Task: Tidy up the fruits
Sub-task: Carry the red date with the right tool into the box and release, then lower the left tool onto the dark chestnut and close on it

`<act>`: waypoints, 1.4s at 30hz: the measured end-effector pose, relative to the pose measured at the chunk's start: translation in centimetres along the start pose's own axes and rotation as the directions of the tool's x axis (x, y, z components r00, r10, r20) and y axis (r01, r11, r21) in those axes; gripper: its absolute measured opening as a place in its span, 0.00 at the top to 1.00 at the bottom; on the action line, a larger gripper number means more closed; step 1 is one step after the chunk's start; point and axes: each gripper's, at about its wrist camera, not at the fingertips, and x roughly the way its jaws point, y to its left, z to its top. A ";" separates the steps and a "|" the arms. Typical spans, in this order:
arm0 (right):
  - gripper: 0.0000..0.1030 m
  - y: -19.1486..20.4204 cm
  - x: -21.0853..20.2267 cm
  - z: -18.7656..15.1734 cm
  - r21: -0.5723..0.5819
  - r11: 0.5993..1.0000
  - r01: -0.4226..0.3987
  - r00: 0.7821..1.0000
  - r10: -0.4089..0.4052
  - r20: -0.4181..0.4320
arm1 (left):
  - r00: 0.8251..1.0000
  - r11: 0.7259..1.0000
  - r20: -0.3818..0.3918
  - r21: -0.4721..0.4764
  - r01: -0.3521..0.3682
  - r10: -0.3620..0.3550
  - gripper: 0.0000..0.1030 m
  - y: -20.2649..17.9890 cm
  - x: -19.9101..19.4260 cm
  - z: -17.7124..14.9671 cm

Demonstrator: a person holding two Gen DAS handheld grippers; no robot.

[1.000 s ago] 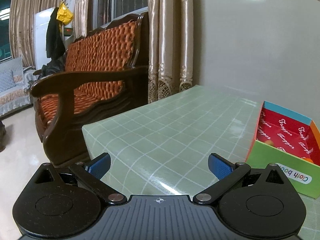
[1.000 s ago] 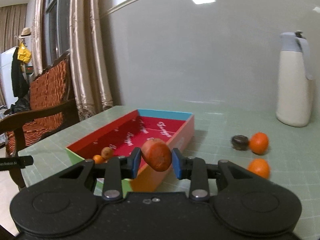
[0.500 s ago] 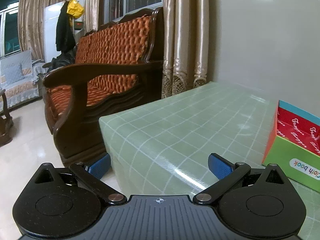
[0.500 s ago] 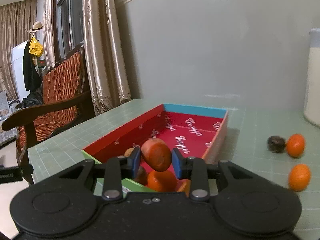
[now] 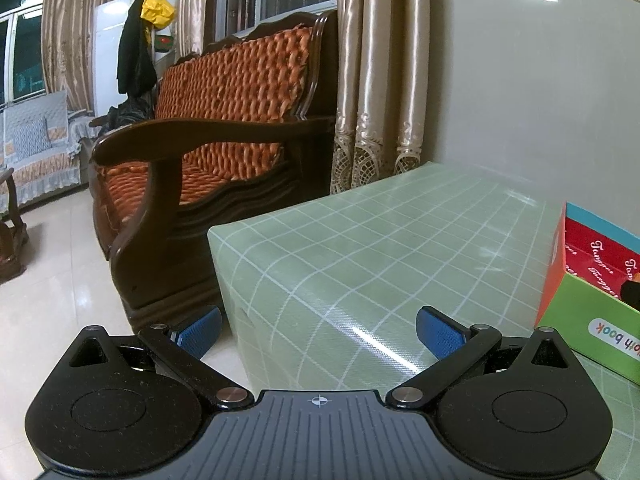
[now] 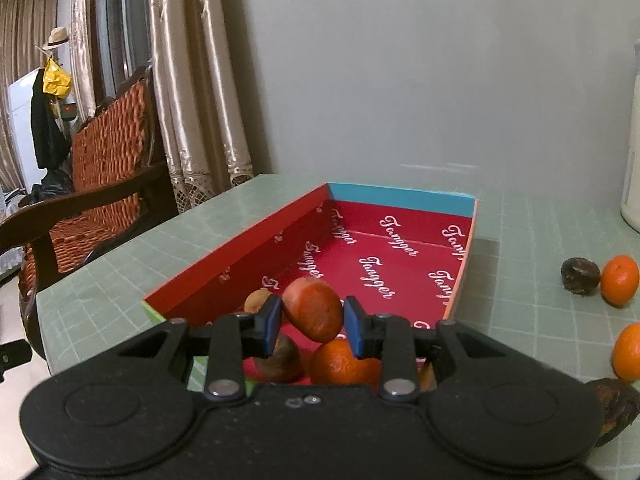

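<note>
I am holding the right gripper (image 6: 312, 322) clamped on an orange-red oval fruit (image 6: 313, 309), its blue pads pressing the fruit's two sides above the near end of the open cardboard box with the red printed lining (image 6: 400, 196). Under the held fruit, inside the box, a round orange tangerine (image 6: 344, 364) is lying next to a dark brown fruit (image 6: 282, 360), and a small tan fruit (image 6: 256, 300) is sitting just to the left, by the box's left wall. To the right of the box, on the pale green gridded tablecloth (image 6: 540, 300), a dark wrinkled fruit (image 6: 580, 275) is touching a second tangerine (image 6: 619, 280); a third tangerine (image 6: 626, 352) is nearer. My left gripper (image 5: 318, 330) is hanging with its blue fingers (image 5: 438, 336) wide apart and empty above the table's near left corner, the box (image 5: 592, 312) well to its right.
</note>
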 end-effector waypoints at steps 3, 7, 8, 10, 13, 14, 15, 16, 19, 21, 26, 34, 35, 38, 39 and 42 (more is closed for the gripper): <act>0.66 0.0 0.1 0.1 0.001 1.000 0.002 1.000 -0.002 -0.009 | 1.000 1.000 0.000 -0.001 0.001 -0.001 0.00 0.0 0.0 0.0; 0.46 0.1 0.1 0.3 0.001 1.000 0.017 1.000 -0.017 -0.015 | 1.000 1.000 0.004 0.003 0.003 -0.003 0.00 -0.1 0.1 0.0; 0.38 0.1 -0.1 0.3 -0.001 1.000 0.009 1.000 -0.009 -0.007 | 1.000 1.000 0.004 0.004 0.004 -0.004 0.00 -0.1 0.1 0.0; 0.18 0.4 -0.6 0.6 -0.013 1.000 0.023 1.000 -0.023 0.014 | 1.000 1.000 0.005 0.002 0.005 -0.005 0.00 -0.3 0.0 0.0; 0.19 0.8 -1.8 1.2 -0.046 0.998 0.035 0.998 -0.033 0.052 | 1.000 1.000 0.006 0.003 0.011 -0.011 0.00 -0.6 -0.1 0.0; 0.19 0.8 -2.1 1.4 -0.051 0.998 0.037 0.998 -0.034 0.058 | 1.000 1.000 0.007 0.005 0.012 -0.012 0.00 -0.7 -0.2 0.0; 0.18 0.7 -2.6 1.5 -0.054 0.998 0.043 0.997 -0.039 0.066 | 1.000 1.000 0.008 0.008 0.014 -0.014 0.00 -0.9 -0.2 0.0; 0.17 0.5 -2.8 1.7 -0.054 0.997 0.048 0.996 -0.044 0.073 | 1.000 1.000 0.010 0.012 0.016 -0.016 0.00 -1.0 -0.4 0.0; 0.16 0.0 -3.8 2.0 -0.050 0.996 0.069 0.994 -0.064 0.090 | 1.000 0.999 0.020 0.024 0.024 -0.024 0.00 -1.7 -0.8 0.0; 0.15 -0.3 -4.4 2.1 -0.053 0.994 0.092 0.991 -0.086 0.100 | 0.999 0.999 0.029 0.030 0.035 -0.036 0.00 -2.2 -1.1 0.0; 0.14 -1.4 -6.0 1.8 -0.084 0.985 0.153 0.982 -0.142 0.124 | 0.995 0.995 0.046 0.057 0.080 -0.083 0.00 -4.3 -2.2 0.0; 0.11 -4.9 -8.9 0.3 -0.048 0.969 0.243 0.961 -0.234 0.145 | 0.976 0.970 0.097 0.171 0.175 -0.194 0.00 -9.9 -5.0 -0.7; 0.11 -5.5 -9.1 0.0 -0.037 0.966 0.255 0.958 -0.248 0.144 | 0.972 0.963 0.106 0.191 0.189 -0.211 0.00 -10.7 -5.4 -0.9; 0.11 -7.7 -9.8 -0.7 0.007 0.957 0.290 0.948 -0.289 0.134 | 0.954 0.937 0.136 0.266 0.226 -0.268 0.00 -13.3 -6.8 -1.6; 0.11 -8.5 -10.1 -0.9 0.024 0.953 0.303 0.944 -0.304 0.130 | 0.947 0.927 0.145 0.289 0.237 -0.287 0.00 -14.0 -7.3 -1.8; 0.11 -10.8 -11.1 -1.7 0.072 0.939 0.337 0.931 -0.344 0.126 | 0.919 0.891 0.165 0.357 0.282 -0.357 0.00 -16.3 -8.9 -2.7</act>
